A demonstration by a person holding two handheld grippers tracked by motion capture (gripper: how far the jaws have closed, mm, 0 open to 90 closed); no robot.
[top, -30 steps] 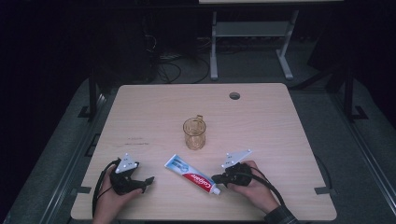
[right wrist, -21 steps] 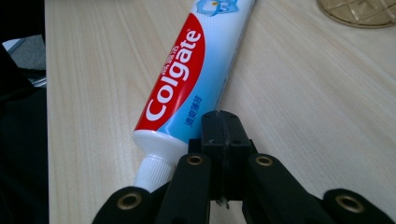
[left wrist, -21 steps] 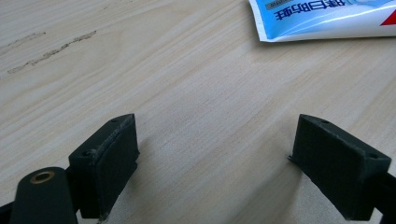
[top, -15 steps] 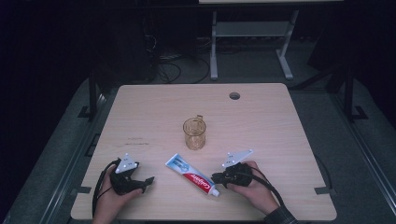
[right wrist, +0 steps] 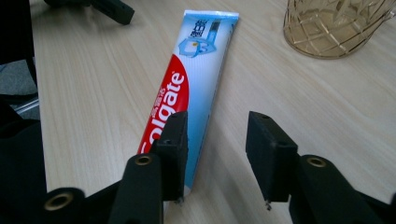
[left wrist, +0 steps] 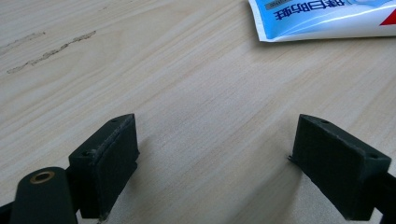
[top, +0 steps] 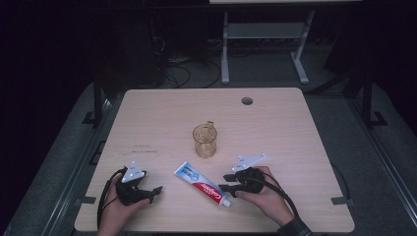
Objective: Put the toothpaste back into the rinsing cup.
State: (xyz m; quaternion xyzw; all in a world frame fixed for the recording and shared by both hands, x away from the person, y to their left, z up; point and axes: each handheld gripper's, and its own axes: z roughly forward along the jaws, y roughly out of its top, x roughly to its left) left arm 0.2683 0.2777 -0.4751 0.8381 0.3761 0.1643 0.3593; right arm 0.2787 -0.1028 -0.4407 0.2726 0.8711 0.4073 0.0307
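A toothpaste tube (top: pixel 202 184) lies flat on the worktop (top: pixel 275 128), near its front edge, running from its flat crimped end at about 10 o'clock to its cap end at about 4 o'clock in the high view. An amber glass mug (top: pixel 204 140) stands upright just beyond it, at 12 o'clock from the tube and apart from it.

The right hand-held gripper (top: pixel 227 182) sits at the tube's cap end, at 3 o'clock from the tube's middle, with the person's right hand (top: pixel 263 194) behind it. Its jaws have just been opening and now stand partly apart. In the right gripper view (right wrist: pixel 215 154) one jaw stands over the tube's lower part and the other over bare wood beside it; the pads do not press on the tube (right wrist: pixel 194 88), and the mug (right wrist: pixel 334 25) shows at 1 o'clock.

The left hand-held gripper (top: pixel 153 193) rests at 9 o'clock from the tube, well apart from it, in the left hand (top: pixel 120 206). In the left gripper view (left wrist: pixel 217 154) its jaws are wide apart with bare wood between them, and the tube's crimped end (left wrist: pixel 327 18) lies at 1 o'clock.
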